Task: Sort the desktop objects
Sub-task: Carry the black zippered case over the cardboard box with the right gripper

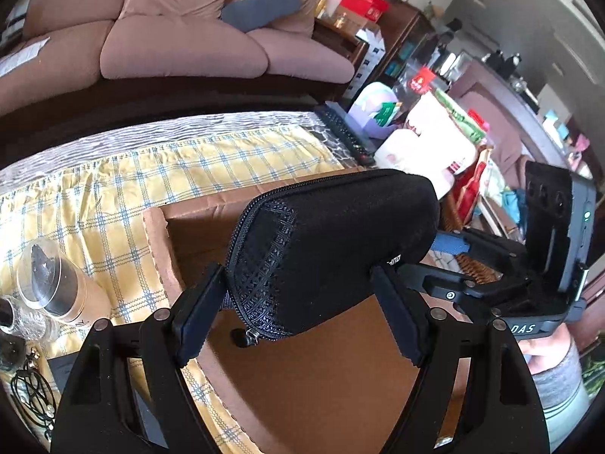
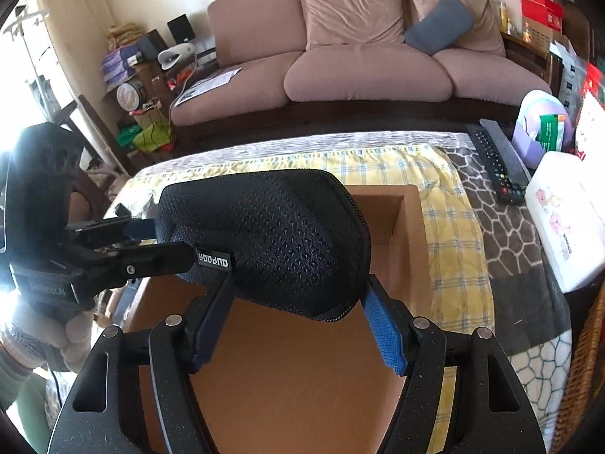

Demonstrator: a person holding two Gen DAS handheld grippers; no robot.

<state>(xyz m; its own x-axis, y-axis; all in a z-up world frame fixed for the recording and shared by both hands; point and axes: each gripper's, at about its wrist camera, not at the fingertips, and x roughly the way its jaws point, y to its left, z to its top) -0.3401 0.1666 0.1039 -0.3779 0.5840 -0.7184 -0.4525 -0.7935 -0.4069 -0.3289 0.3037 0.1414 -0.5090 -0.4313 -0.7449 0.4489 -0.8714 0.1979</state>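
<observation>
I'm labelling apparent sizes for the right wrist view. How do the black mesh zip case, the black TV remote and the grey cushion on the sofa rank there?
1. Black mesh zip case, by far the largest, though it is nearest the camera.
2. Grey cushion.
3. Black TV remote.
Cushion and remote look close, and they lie at different distances, so their true order is unsure.

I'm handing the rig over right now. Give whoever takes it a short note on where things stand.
Left gripper and right gripper: each shut on one end of the black zip case, held above the open cardboard box.
Done: case carried over the box.
Left: lower it in, open both jaws. Bottle and cords lie on the checked cloth beside the box.
</observation>
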